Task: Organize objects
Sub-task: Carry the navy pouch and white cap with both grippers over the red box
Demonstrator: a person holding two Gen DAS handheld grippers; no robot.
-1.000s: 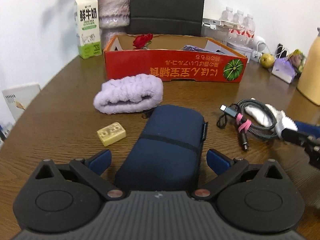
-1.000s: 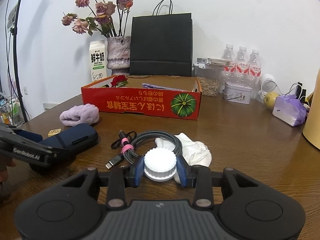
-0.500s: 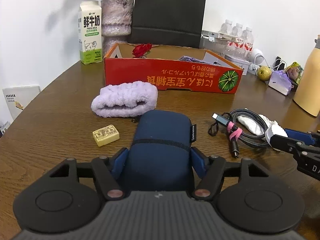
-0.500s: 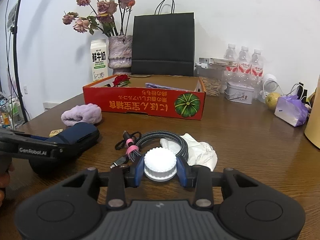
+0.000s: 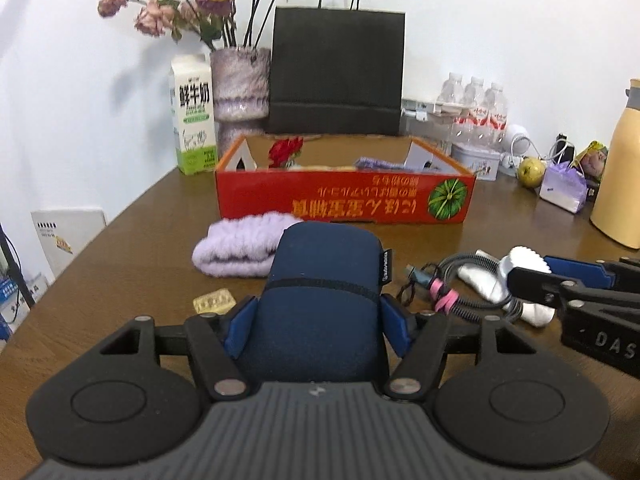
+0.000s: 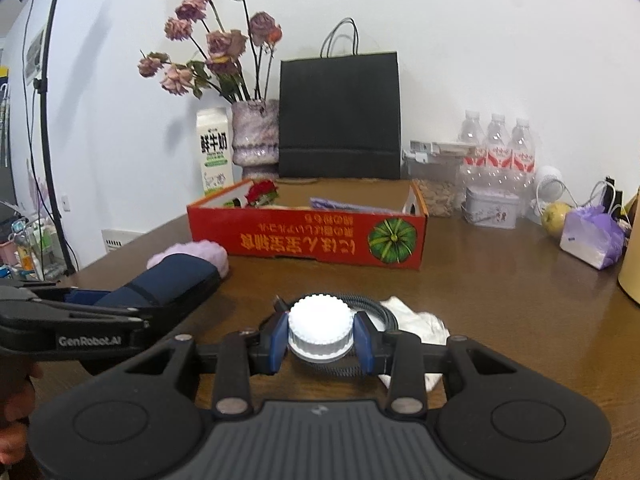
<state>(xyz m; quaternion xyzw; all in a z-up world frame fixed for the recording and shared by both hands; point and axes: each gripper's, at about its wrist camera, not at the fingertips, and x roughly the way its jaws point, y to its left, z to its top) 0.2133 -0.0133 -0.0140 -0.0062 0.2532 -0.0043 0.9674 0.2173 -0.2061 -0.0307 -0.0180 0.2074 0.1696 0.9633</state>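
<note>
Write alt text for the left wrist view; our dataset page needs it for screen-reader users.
The left gripper is shut on a navy blue pouch above a brown wooden table. Beyond it lie a fluffy lilac headband and a red cardboard box. At the right edge, the right gripper holds a white ribbed cap over a coiled cable.

— Where are we?
— A home, we'd say — beyond the claw stand a vase of dried roses (image 6: 256, 132), a milk carton (image 6: 215, 150) and water bottles (image 6: 496, 148) on a wooden table (image 6: 500, 292).
</note>
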